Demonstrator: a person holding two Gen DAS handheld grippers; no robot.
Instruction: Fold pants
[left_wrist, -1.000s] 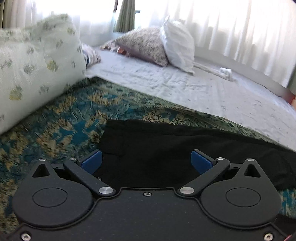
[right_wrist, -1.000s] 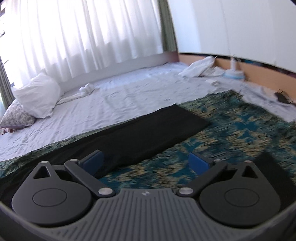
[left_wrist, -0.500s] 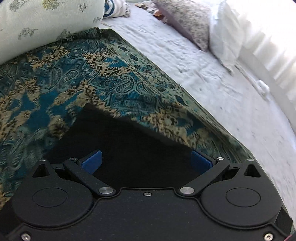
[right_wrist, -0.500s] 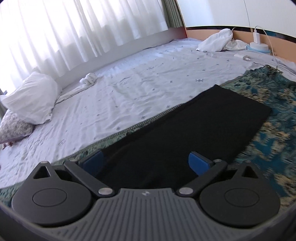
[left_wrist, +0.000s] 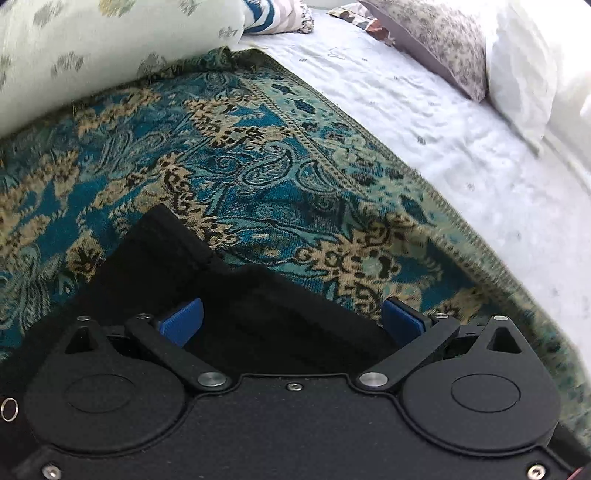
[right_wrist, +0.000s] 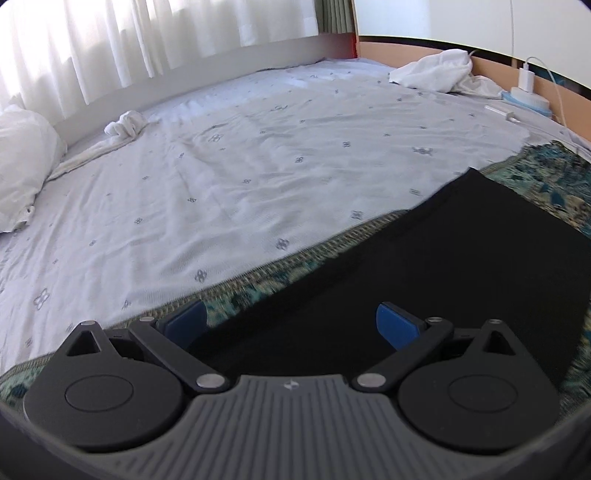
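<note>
Both grippers, left gripper (left_wrist: 291, 317) and right gripper (right_wrist: 290, 321), have descended with jaws wide apart and empty over the black fabric pants (right_wrist: 424, 280) flat on the teal paisley woven blanket (left_wrist: 258, 173), indicating an imminent grasp.

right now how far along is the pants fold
Done: the black pants lie flat as one long strip on the patterned blanket, so the legs look stacked already. In hand: nothing gripped; the left gripper is open over one end of the pants, and the right gripper is open over the strip's edge. Left: grasp and fold the strip across its length.
</note>
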